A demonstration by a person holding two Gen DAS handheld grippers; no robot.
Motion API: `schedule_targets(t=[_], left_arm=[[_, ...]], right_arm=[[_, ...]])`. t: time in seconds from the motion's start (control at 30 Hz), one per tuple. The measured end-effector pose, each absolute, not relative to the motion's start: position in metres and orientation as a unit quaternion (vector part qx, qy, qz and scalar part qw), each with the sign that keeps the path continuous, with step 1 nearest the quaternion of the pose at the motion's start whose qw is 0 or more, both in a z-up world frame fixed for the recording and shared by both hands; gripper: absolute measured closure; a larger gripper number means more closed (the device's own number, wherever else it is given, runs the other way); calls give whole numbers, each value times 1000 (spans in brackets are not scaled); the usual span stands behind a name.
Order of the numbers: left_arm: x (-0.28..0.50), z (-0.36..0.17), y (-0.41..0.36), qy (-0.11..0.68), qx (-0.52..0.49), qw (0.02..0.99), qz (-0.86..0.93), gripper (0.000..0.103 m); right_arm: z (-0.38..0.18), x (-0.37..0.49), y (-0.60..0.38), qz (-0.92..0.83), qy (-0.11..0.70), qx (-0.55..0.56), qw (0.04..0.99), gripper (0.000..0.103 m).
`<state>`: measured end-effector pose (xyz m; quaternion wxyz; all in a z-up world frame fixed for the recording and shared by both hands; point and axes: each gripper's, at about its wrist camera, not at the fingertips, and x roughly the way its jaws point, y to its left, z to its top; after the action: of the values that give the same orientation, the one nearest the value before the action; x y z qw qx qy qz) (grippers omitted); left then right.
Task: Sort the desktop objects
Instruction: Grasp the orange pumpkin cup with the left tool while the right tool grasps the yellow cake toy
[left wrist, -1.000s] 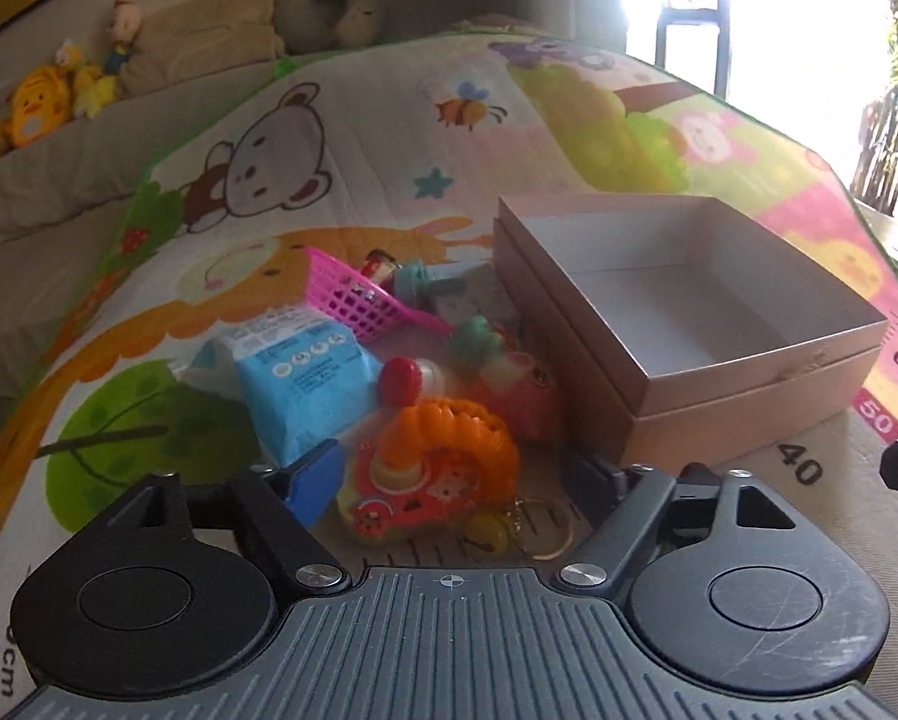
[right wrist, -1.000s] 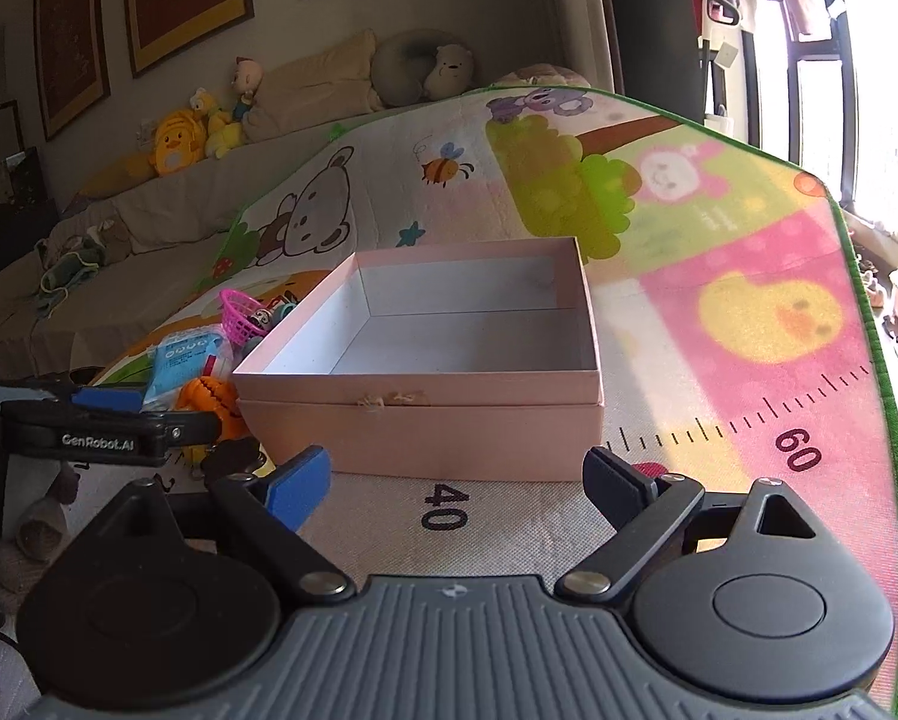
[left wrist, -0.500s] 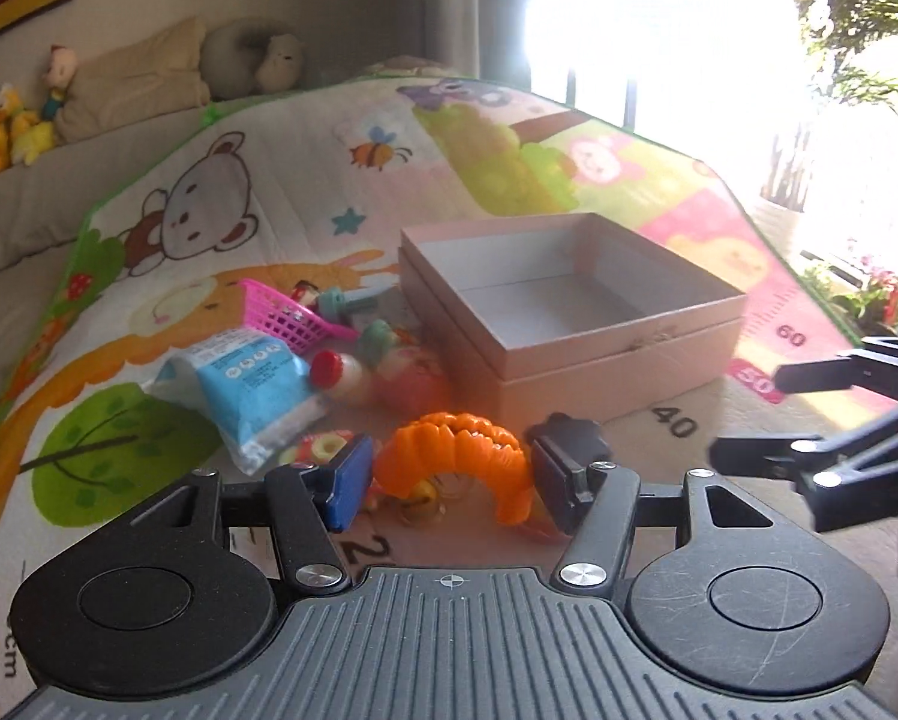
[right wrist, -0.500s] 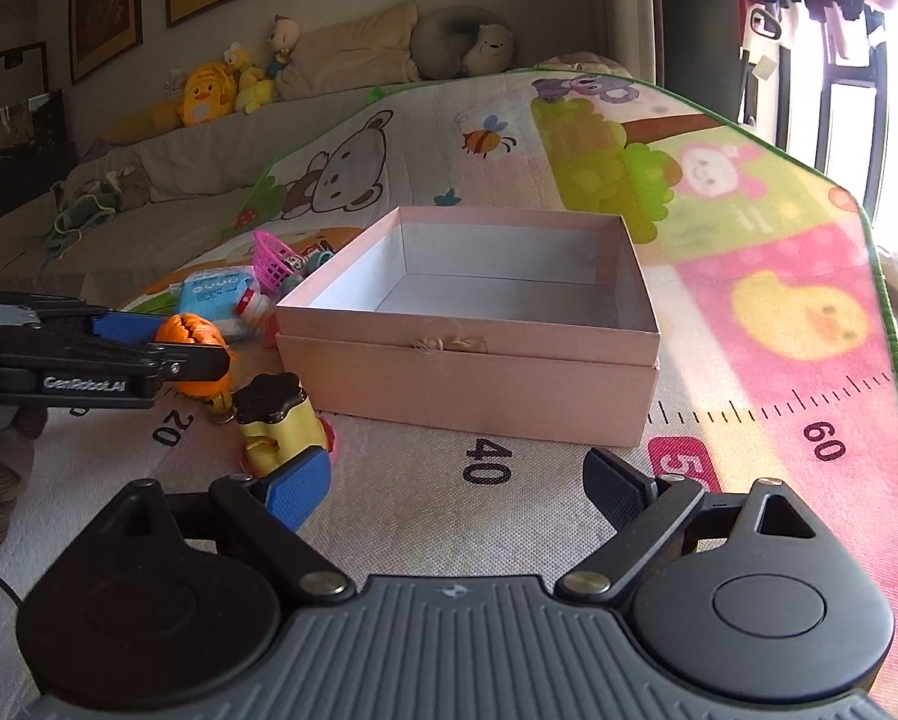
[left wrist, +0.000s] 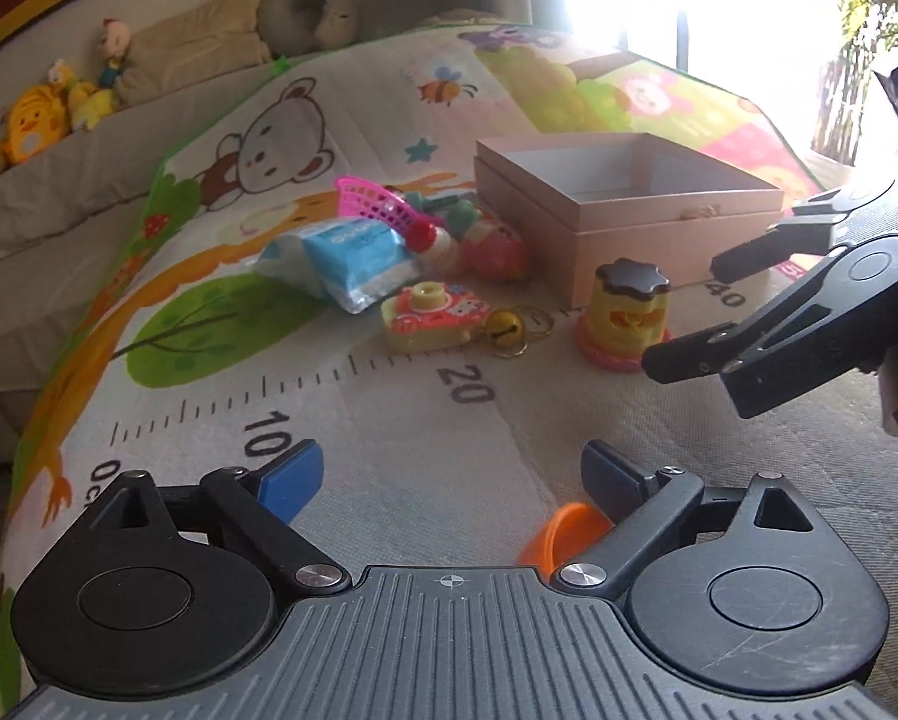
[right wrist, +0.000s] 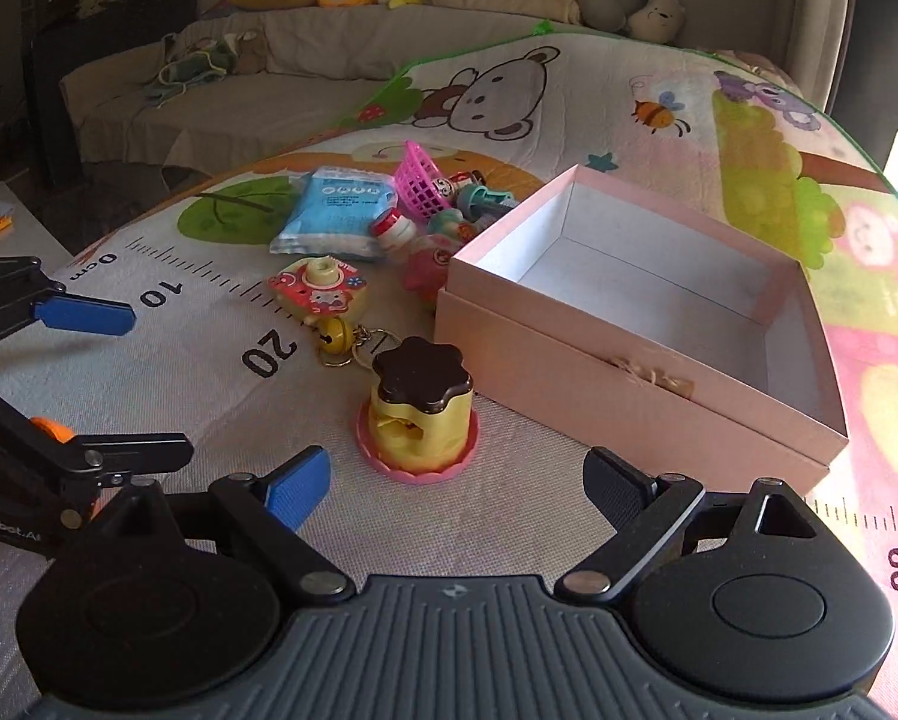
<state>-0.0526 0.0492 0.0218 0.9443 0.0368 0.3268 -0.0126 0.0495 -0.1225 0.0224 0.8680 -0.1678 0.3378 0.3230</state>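
Observation:
My left gripper (left wrist: 451, 477) is open and empty over the mat. An orange ring toy (left wrist: 559, 537) lies on the mat by its right finger, mostly hidden; it also shows in the right wrist view (right wrist: 50, 429). My right gripper (right wrist: 457, 483) is open, just short of a yellow toy with a dark flower lid (right wrist: 419, 414), also in the left wrist view (left wrist: 625, 312). An empty pink box (right wrist: 634, 324) stands to the right. A toy camera keychain (left wrist: 434, 315), a blue packet (left wrist: 344, 255) and a pink basket (left wrist: 374, 210) lie in a pile left of the box.
The children's play mat (left wrist: 359, 414) covers the surface, with ruler marks along its near side. A sofa (right wrist: 305, 72) with plush toys stands behind. My left gripper shows in the right wrist view (right wrist: 83, 384) at the left edge; my right gripper shows in the left wrist view (left wrist: 730, 306).
My left gripper has opened, let go of the orange ring toy and pulled back towards the mat's near edge. My right gripper has swung left and closer to the yellow toy.

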Motion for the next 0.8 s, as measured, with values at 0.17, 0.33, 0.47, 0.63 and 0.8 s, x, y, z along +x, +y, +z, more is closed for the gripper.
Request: schedule_targets(t=[0.17, 0.33, 0.47, 0.63, 0.8], left_arm=[[-64, 27, 64, 327, -2, 945, 11, 2], [-83, 28, 53, 333, 7, 941, -63, 0], [-90, 22, 29, 330, 55, 937, -102, 0], [-82, 13, 17, 345, 70, 933, -79, 0], [-81, 14, 25, 354, 48, 932, -65, 35]], right_arm=[[17, 62, -113, 314, 357, -148, 867, 11], [26, 37, -124, 341, 341, -146, 864, 11], [27, 25, -135, 334, 332, -159, 867, 11], [29, 32, -139, 319, 338, -141, 874, 11], [25, 42, -119, 325, 333, -142, 874, 13]])
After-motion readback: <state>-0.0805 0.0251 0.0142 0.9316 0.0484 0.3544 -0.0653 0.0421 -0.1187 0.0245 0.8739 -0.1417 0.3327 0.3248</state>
